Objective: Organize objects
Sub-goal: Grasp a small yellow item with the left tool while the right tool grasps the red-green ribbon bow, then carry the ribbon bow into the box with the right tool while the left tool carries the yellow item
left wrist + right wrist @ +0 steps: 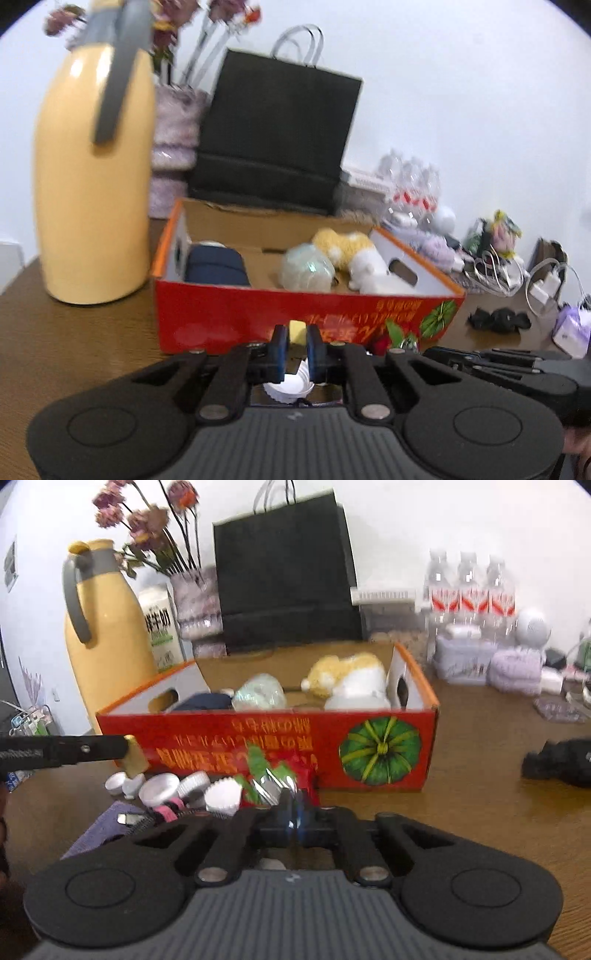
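Note:
A red cardboard box [258, 314] [258, 746] stands open on the wooden table, holding a yellow-and-white plush toy [351, 679], a pale green ball [306, 269] and a navy item [216, 267]. Just in front of the box, my left gripper [297, 332] [127, 747] is shut on a small pale yellow object [136, 758]. To its right, my right gripper [295, 805] [430, 352] is shut on the foil wrap of a small red rose decoration [291, 779] [384, 341] with green leaves. Several white caps and fluted paper cups [221, 797] lie between the two grippers.
A tall yellow thermos jug [92, 184] stands left of the box, with a black paper bag [277, 129] and a flower vase [195, 590] behind it. Water bottles [469, 587], purple tins, chargers [543, 284] and a black item [561, 762] crowd the right. A purple cloth [99, 827] lies near left.

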Tool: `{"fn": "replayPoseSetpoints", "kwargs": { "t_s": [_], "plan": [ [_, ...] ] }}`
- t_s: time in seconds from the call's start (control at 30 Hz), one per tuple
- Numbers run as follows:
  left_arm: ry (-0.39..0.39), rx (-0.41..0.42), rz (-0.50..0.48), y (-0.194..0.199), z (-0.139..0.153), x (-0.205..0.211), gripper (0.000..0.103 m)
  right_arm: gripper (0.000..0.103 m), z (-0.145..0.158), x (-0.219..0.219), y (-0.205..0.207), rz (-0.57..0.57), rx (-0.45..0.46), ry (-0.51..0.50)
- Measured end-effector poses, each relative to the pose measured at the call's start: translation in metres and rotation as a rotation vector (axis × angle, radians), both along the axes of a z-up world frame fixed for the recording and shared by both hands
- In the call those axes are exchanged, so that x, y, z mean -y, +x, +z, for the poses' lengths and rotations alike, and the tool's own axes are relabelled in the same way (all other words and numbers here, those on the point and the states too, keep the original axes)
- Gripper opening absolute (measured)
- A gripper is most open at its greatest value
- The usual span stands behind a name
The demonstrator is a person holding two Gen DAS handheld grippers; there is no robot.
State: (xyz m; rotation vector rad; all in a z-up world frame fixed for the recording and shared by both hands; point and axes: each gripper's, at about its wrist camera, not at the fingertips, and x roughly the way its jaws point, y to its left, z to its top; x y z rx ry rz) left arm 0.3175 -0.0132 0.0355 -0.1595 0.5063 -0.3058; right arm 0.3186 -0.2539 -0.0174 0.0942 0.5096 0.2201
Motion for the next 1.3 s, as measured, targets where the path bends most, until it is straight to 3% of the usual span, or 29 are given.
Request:
{"fn": "replayPoseSetpoints", "kwargs": {
  "t_s": [0.1,0.17,0.23,0.27,0.33,0.37,0.5,0.63,0.73,0.83,0.93,1.0,1.1,1.17,1.3],
  "plan": [
    [-0.081,0.025,0.013,-0.032,0.012,-0.009,0.01,0.003,0.01,-0.003,-0.012,-0.016,0.058,-0.037],
    [-0.077,0.035,0.001,-0.052,0.016,-0.008,0.01,0.009,0.015,-0.002,-0.019,-0.017,0.088,-0.036],
    [-0.051,0.037,-0.004,-0.066,0.018,-0.005,0.01,0.062,0.018,0.0,-0.016,-0.003,0.094,-0.008],
    [-0.028,0.031,-0.001,-0.07,0.018,-0.003,0.01,0.101,0.019,-0.001,-0.011,-0.013,0.099,-0.001],
    [0.0,0.028,0.014,-0.074,0.018,0.0,0.01,0.086,0.019,-0.008,0.005,-0.01,0.074,-0.036],
    [0.008,0.024,0.023,-0.074,0.017,0.0,0.01,0.065,0.017,-0.013,0.017,-0.004,0.029,-0.054],
    [0.039,-0.014,0.061,-0.076,0.015,-0.001,0.01,0.042,-0.003,-0.017,0.047,0.008,-0.12,-0.065],
    [0.071,-0.046,0.061,-0.09,0.013,-0.003,0.01,0.039,0.013,-0.005,0.011,0.027,-0.065,0.037],
    [0.03,-0.151,0.003,-0.106,0.007,-0.006,0.01,0.039,0.045,0.007,-0.048,0.036,0.041,0.1],
    [-0.007,-0.167,-0.027,-0.135,0.008,-0.006,0.01,0.04,0.059,0.019,-0.117,0.054,0.096,0.195],
    [-0.063,-0.163,-0.124,-0.164,0.016,-0.003,0.01,0.041,0.049,0.024,-0.17,0.049,0.064,0.247],
    [-0.058,-0.157,-0.185,-0.176,0.019,0.003,0.01,0.041,0.04,0.026,-0.19,0.062,0.019,0.248],
    [-0.039,-0.122,-0.196,-0.176,0.028,0.008,0.01,0.041,0.038,0.027,-0.197,0.044,-0.001,0.213],
    [-0.038,-0.09,-0.182,-0.162,0.038,0.006,0.01,0.041,0.051,0.03,-0.191,0.041,0.04,0.21],
    [-0.028,0.015,-0.162,-0.09,0.081,0.002,0.01,0.04,0.101,0.032,-0.137,0.116,0.144,0.16]
  ]
}}
